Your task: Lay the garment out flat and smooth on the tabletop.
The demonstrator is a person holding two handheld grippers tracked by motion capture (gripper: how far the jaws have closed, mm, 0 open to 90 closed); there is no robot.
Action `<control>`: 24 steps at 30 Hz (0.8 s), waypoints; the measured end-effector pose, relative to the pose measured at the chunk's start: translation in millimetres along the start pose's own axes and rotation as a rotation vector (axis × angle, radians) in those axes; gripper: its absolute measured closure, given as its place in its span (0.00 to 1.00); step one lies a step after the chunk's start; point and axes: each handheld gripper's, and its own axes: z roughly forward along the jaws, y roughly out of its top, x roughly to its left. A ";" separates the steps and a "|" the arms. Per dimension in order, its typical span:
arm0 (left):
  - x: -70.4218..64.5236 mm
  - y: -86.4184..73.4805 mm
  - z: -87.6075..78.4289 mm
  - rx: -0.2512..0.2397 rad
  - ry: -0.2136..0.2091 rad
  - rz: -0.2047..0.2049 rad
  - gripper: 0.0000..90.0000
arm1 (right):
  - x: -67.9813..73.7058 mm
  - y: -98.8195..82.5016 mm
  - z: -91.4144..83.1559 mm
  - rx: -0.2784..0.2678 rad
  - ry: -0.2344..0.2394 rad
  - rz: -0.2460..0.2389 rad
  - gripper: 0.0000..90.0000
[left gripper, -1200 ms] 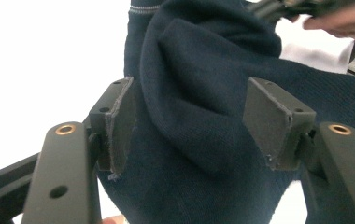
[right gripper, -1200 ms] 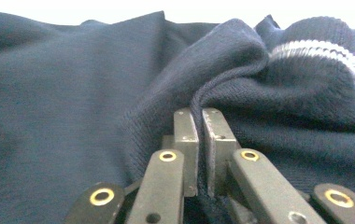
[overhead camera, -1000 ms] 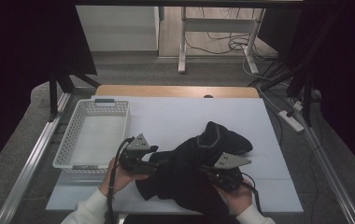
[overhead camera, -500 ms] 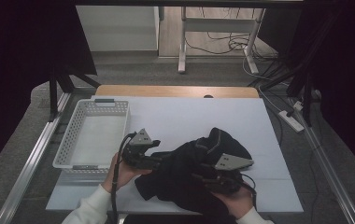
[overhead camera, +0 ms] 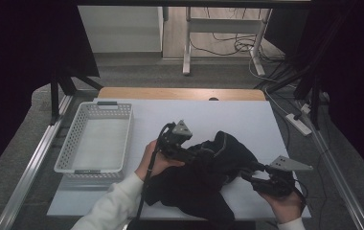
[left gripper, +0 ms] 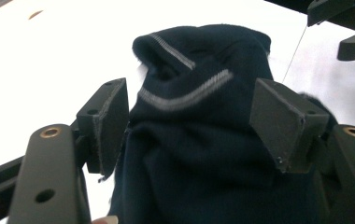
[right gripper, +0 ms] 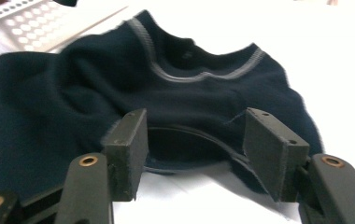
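Observation:
A dark navy sweater (overhead camera: 194,187) with a grey-striped collar lies bunched on the white table (overhead camera: 218,112). My left gripper (overhead camera: 194,152) reaches into its left side. In the left gripper view the jaws (left gripper: 194,121) stand apart and have just been opening, with a raised fold of the sweater (left gripper: 199,177) between them. My right gripper (overhead camera: 248,173) is at the sweater's right edge. Its jaws (right gripper: 199,140) have just been opening too and stand wide, with only the hem (right gripper: 189,144) lying between the pads. The collar (right gripper: 199,74) faces it.
A white perforated basket (overhead camera: 122,143) stands at the table's left, and its corner (right gripper: 21,23) shows in the right gripper view. Bare table lies behind and to the right of the sweater. Cables and a power strip (overhead camera: 297,123) lie on the floor beyond.
Both hands moved to the right. The right gripper let go of the sweater and drew back to its right edge. The sweater is now bunched higher in the middle.

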 end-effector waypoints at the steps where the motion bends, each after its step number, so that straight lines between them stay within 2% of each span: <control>1: -0.2 3.3 4.5 0.007 -0.006 0.005 0.33 | -3.0 -1.0 0.0 -0.001 -0.006 0.003 0.45; 6: -2.8 10.8 29.1 0.075 -0.062 0.020 0.32 | -11.1 -5.4 0.8 0.006 -0.037 0.016 0.44; 13: -2.8 3.9 51.7 0.155 -0.109 0.022 0.35 | -17.0 -8.0 0.2 0.001 -0.064 0.034 0.44; 15: -4.1 0.9 55.2 0.166 -0.118 0.038 0.42 | -17.6 -8.6 0.6 0.003 -0.067 0.040 0.44; 17: -5.2 -1.5 57.0 0.172 -0.133 0.053 0.61 | -18.3 -9.6 1.7 0.008 -0.071 0.041 0.44; 19: -5.6 -3.2 57.2 0.165 -0.124 0.070 0.82 | -19.0 -10.5 2.6 0.011 -0.076 0.043 0.43; 20: -5.0 -3.2 56.2 0.157 -0.125 0.069 0.88 | -19.4 -11.0 2.8 0.012 -0.077 0.045 0.43; 21: -3.9 -3.0 53.6 0.142 -0.117 0.067 0.90 | -19.8 -11.2 2.8 0.012 -0.078 0.046 0.43; 24: 3.1 -2.6 36.5 0.045 -0.070 0.045 0.91 | -21.8 -11.8 1.5 0.012 -0.085 0.049 0.43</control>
